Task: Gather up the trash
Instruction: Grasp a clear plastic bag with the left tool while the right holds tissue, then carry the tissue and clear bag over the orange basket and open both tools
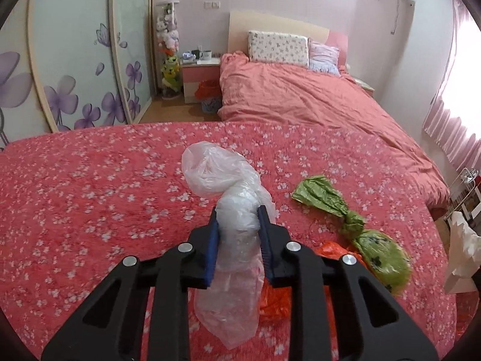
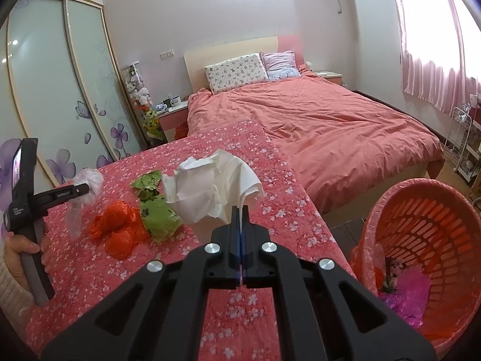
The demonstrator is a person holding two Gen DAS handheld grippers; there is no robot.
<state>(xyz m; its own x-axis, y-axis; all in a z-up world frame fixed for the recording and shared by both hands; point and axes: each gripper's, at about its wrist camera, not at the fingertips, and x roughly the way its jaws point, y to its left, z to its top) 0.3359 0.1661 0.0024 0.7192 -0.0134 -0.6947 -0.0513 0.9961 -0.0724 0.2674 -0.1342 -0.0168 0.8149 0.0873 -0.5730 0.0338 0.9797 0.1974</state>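
Two grippers work over a red flowered cloth [image 2: 90, 270], and every place below is given from that cloth. At its left edge in the right wrist view, a hand [image 2: 21, 248] holds the left gripper [image 1: 237, 213], whose blue pads [image 1: 212, 242] are clenched on a clear bag [image 1: 222, 174]; the bag's crumpled top stands above the cloth and its tail hangs below the jaws. Toward the cloth's middle lies an orange bag [image 2: 117, 225], flat on the fabric. Just to its right, touching it, lies a knotted green bag [image 1: 360, 228], its loose end pointing up the cloth toward the bed [image 1: 300, 99]. Farther right, above the cloth's right part, the right gripper [image 2: 240, 209] has its jaws pressed fully together on a corner of white paper [image 2: 207, 189], a crumpled wad that is lifted clear of the fabric and hides part of the green bag from the right wrist camera. Off the cloth's right edge, lower down, an orange basket [image 2: 421, 210] lined with pink plastic leans toward the cloth; pink and purple scraps [image 2: 405, 294] lie at its bottom.
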